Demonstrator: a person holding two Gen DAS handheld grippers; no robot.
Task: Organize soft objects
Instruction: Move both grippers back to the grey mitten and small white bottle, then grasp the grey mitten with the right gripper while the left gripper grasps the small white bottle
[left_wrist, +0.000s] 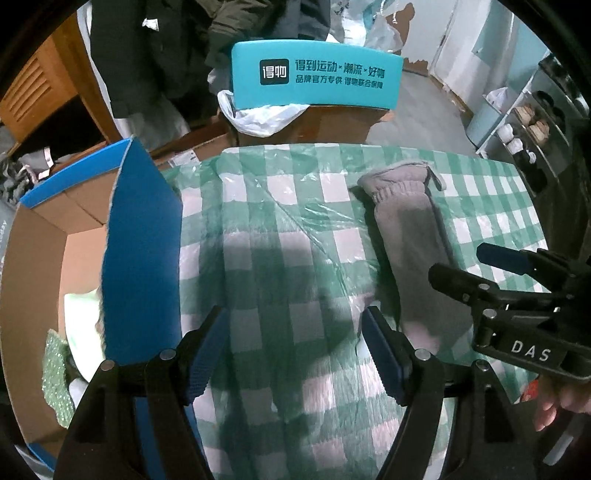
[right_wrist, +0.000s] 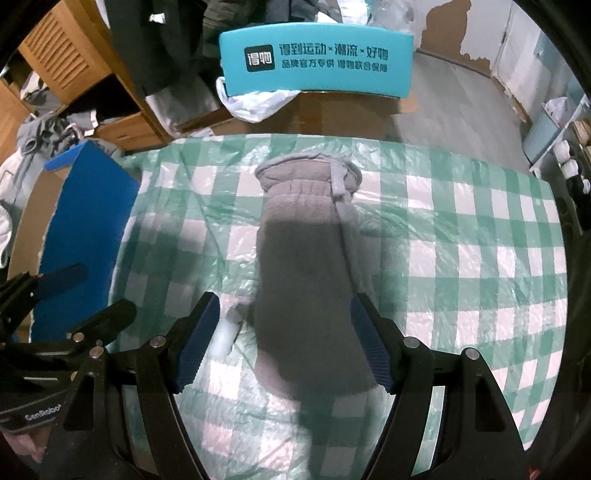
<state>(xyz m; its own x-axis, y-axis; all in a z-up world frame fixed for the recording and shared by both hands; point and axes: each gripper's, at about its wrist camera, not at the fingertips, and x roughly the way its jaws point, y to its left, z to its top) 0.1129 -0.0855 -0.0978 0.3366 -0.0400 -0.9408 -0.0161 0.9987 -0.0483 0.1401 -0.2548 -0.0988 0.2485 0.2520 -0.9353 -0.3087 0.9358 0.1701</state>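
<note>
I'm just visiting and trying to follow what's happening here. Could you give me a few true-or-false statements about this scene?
1. A grey glove lies on the green checked tablecloth. True.
2. The right gripper is clamped shut on the glove. False: its jaws stand open, either side of it.
3. The left gripper holds a towel. False: it is open and holds nothing.
4. A cardboard box with blue flaps stands beside the table. True.

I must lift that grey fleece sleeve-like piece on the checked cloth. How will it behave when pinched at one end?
The grey fleece piece lies flat and creased, so it will probably droop. Its fuzzy surface should grip the open right gripper well. It looks light.
</note>
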